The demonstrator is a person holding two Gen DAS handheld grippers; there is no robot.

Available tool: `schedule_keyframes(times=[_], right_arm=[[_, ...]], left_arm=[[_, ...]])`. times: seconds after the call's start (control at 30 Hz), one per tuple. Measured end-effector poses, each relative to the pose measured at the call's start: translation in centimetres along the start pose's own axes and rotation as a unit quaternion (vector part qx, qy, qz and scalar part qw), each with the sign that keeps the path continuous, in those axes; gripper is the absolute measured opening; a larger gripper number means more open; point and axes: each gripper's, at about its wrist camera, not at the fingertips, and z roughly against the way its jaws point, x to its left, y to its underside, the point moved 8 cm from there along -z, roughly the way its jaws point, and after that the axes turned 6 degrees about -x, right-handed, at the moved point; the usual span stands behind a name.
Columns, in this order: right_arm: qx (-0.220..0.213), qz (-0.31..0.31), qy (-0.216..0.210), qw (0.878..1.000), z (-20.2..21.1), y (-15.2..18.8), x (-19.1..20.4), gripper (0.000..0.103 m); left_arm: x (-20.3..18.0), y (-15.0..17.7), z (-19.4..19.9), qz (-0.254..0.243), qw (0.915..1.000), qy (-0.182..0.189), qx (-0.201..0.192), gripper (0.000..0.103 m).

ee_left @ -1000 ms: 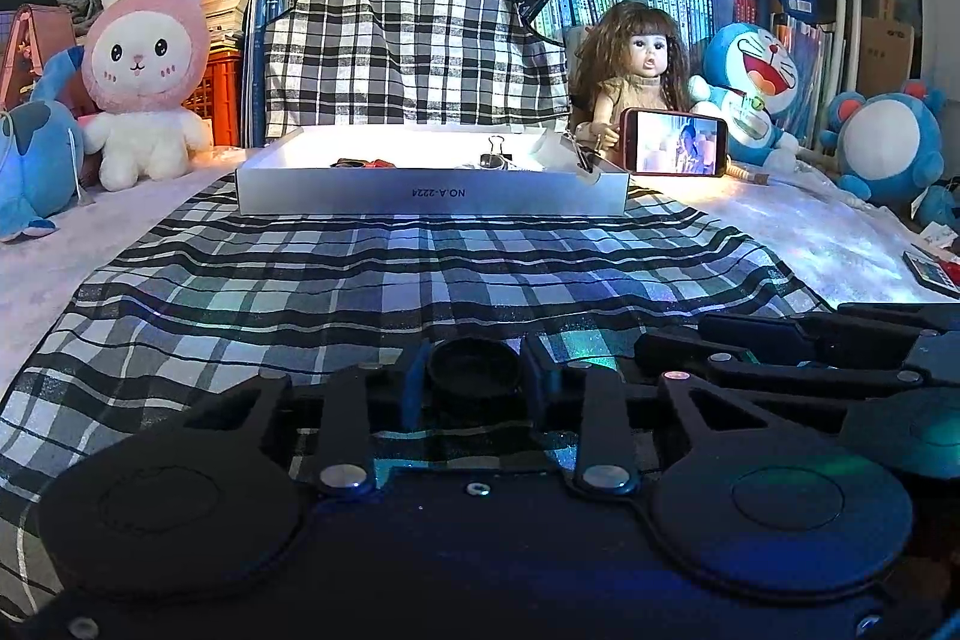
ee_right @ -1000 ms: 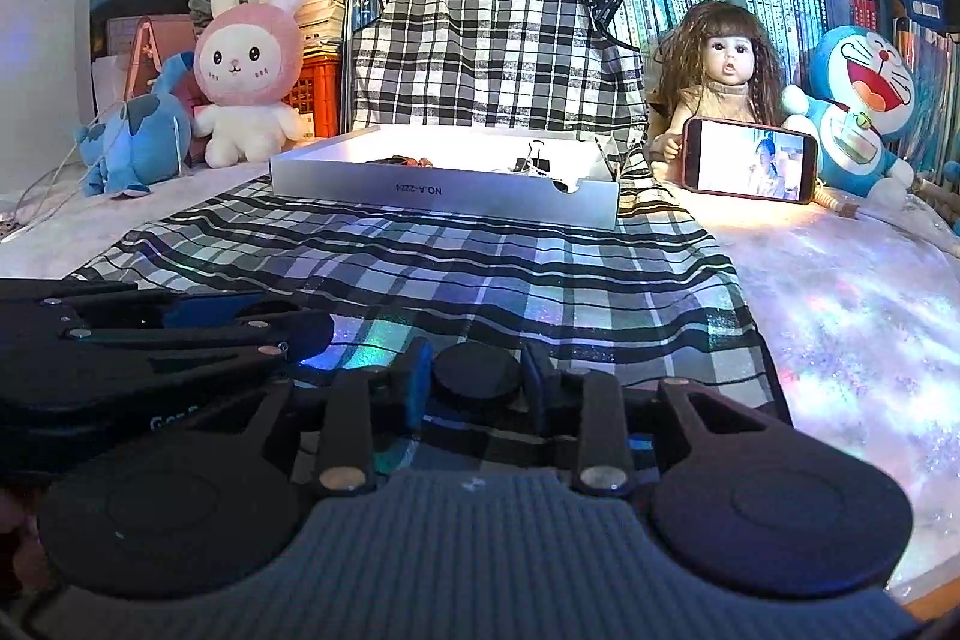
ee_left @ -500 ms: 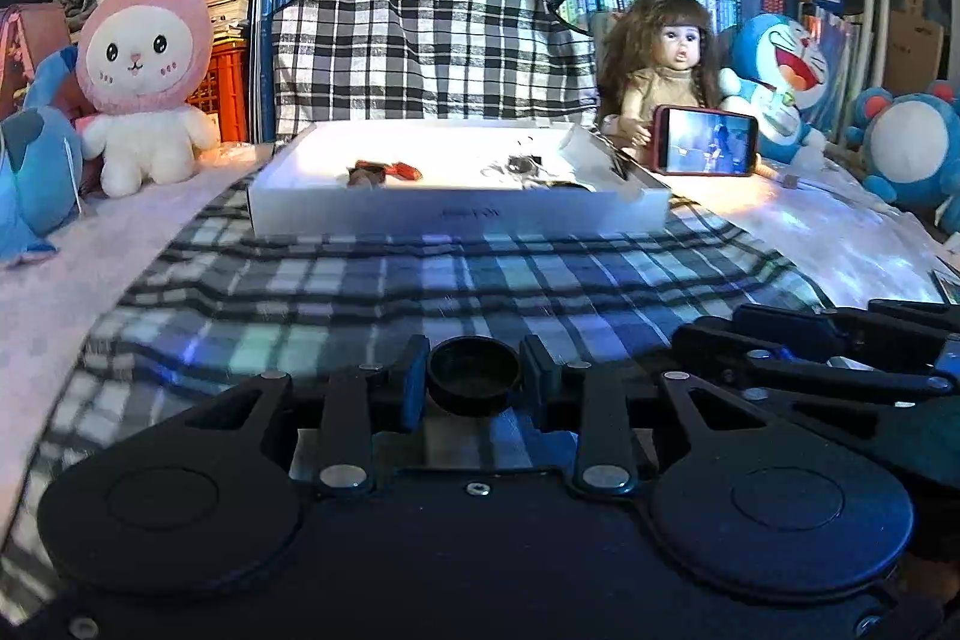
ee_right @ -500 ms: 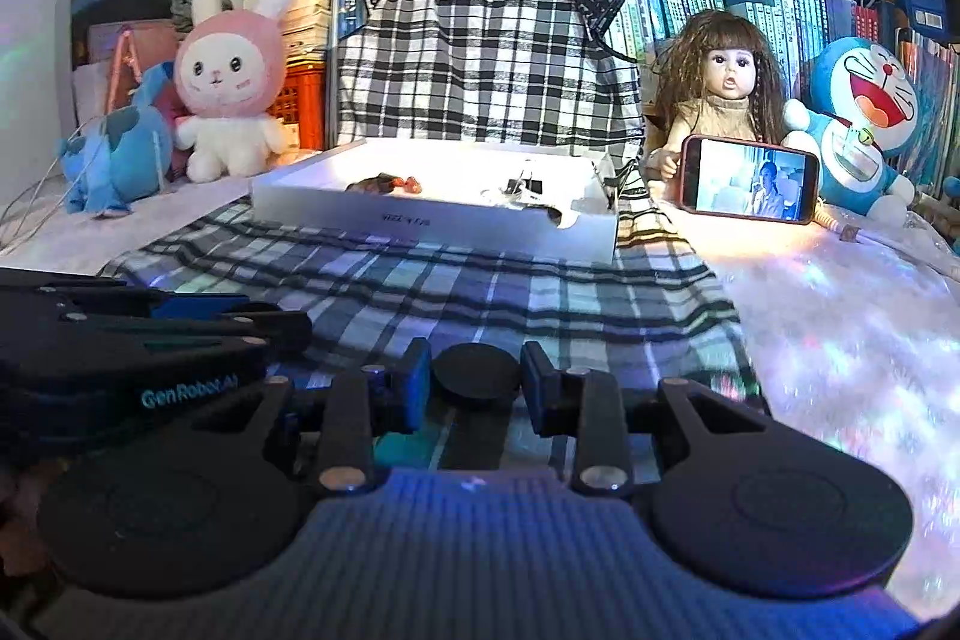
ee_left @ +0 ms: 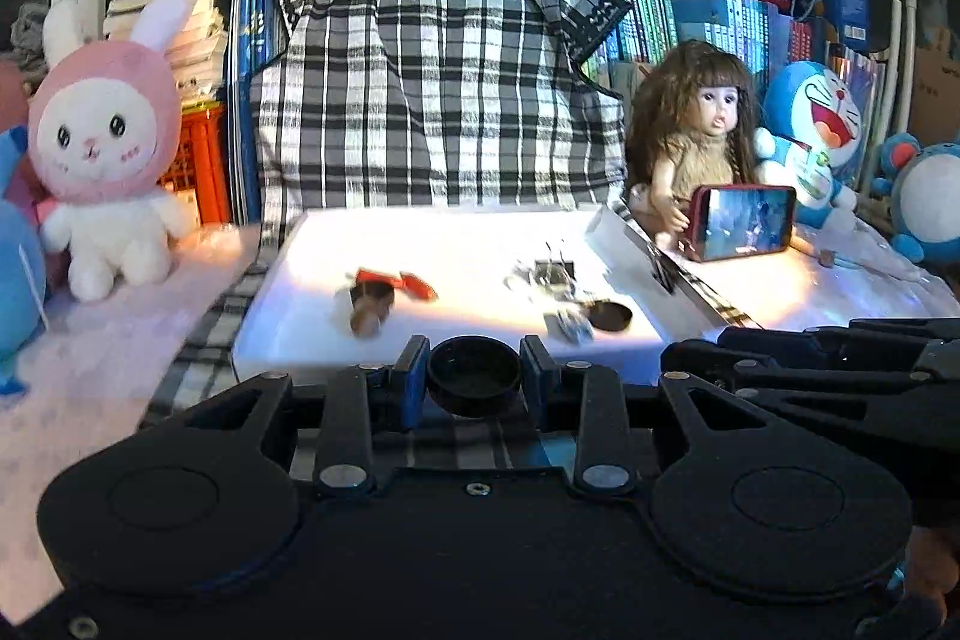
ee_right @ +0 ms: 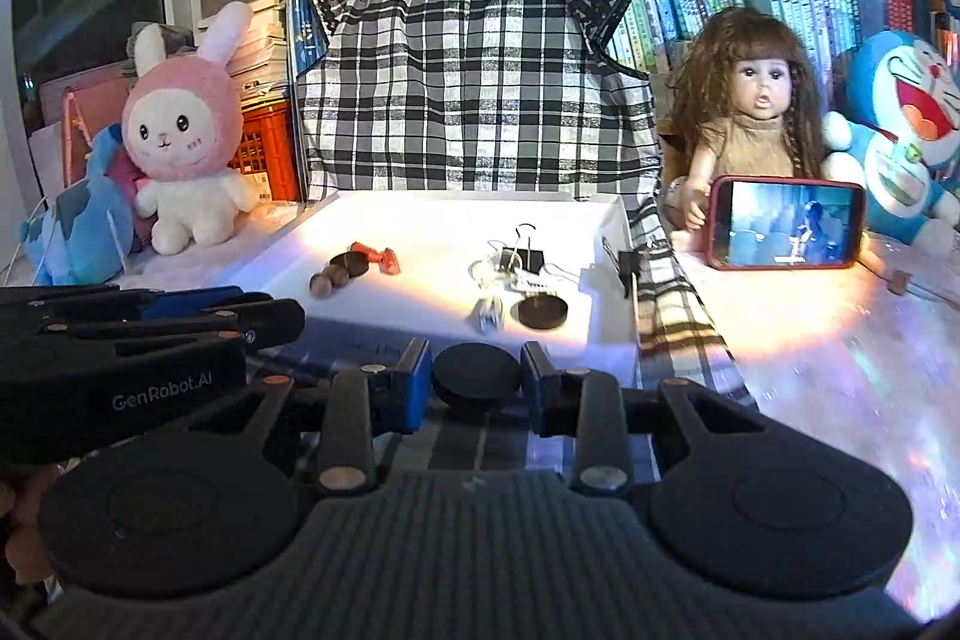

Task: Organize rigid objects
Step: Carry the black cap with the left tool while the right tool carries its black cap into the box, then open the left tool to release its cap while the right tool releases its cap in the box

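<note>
Black cup (ee_left: 473,375): we hold it in the left gripper (ee_left: 474,382), mouth facing up; it is round and low, with no long axis.
Black disc (ee_right: 477,381): pinched flat in the right gripper (ee_right: 477,385).
Jaws: both narrowly parted, each clamped on its piece.
Change: a second ago the white tray (ee_right: 612,346) sat well ahead; now its near wall is just beyond both loads, at twelve o'clock.
Meaning: we judge placing is next.
Tray contents: binder clip (ee_right: 521,256) at one o'clock, nuts (ee_right: 324,280) at eleven.

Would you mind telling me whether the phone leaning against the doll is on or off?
On. The phone shows a lit, bluish picture on its screen as it leans against the doll.
</note>
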Motion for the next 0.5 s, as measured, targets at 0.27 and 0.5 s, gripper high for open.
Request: schedule_keyframes(times=[0.27, 0.5], right_arm=[[0.022, -0.019, -0.009, 1.0, -4.2, -1.8, -0.1, 0.037], [0.036, -0.03, -0.011, 0.999, -6.9, -2.4, 0.1, 0.037]], left_arm=[[1.8, -1.8, -4.0, -0.004, 0.9999, -0.013, 0.011, 0.031], [3.9, -1.0, -7.0, 0.016, 0.9989, -0.026, 0.035, 0.031]])
